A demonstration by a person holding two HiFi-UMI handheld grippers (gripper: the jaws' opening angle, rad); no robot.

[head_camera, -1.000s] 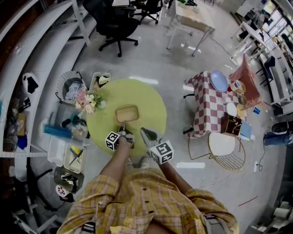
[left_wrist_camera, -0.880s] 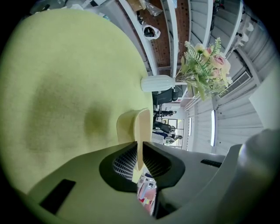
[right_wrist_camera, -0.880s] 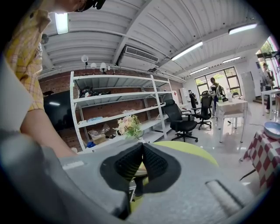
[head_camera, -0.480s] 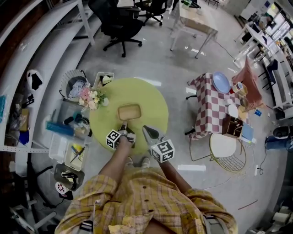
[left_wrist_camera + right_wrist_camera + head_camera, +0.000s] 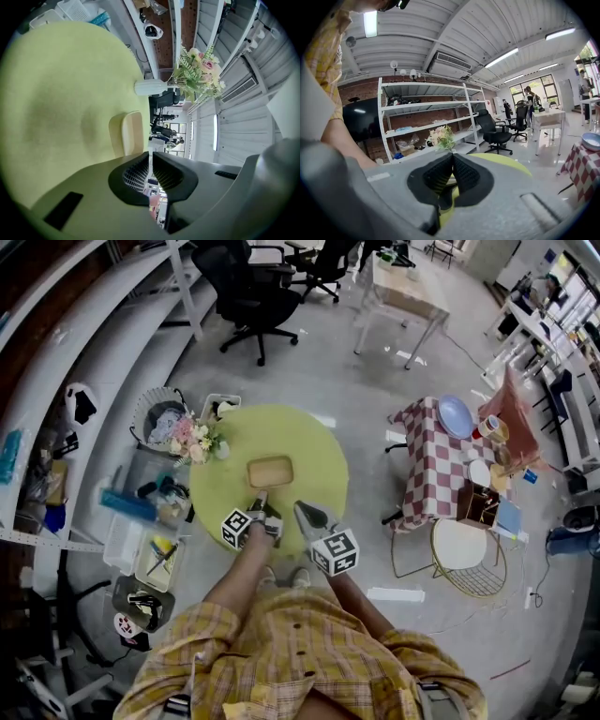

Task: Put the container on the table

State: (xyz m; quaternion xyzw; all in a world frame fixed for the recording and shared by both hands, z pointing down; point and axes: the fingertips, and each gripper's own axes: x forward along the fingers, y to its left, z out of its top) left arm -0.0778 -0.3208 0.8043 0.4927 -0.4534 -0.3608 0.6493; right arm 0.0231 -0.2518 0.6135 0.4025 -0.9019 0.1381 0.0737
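A shallow tan container (image 5: 270, 471) rests flat on the round yellow-green table (image 5: 314, 451), near its middle. My left gripper (image 5: 258, 506) sits just short of the container's near edge, shut and empty. In the left gripper view the container (image 5: 126, 133) lies just beyond the shut left gripper (image 5: 150, 153), apart from it. My right gripper (image 5: 302, 513) hovers over the table's near right part, to the right of the container, also shut with nothing in it. In the right gripper view the right gripper (image 5: 452, 157) points across the table (image 5: 501, 161) towards the shelves.
A bouquet in a white vase (image 5: 197, 439) stands at the table's left rim. Baskets and bins (image 5: 155, 418) crowd the floor to the left. A checkered side table (image 5: 436, 465) and a wire chair (image 5: 464, 549) stand to the right, office chairs (image 5: 248, 296) beyond.
The head view has drifted a little. The container stays put on the table and both grippers hold about the same places.
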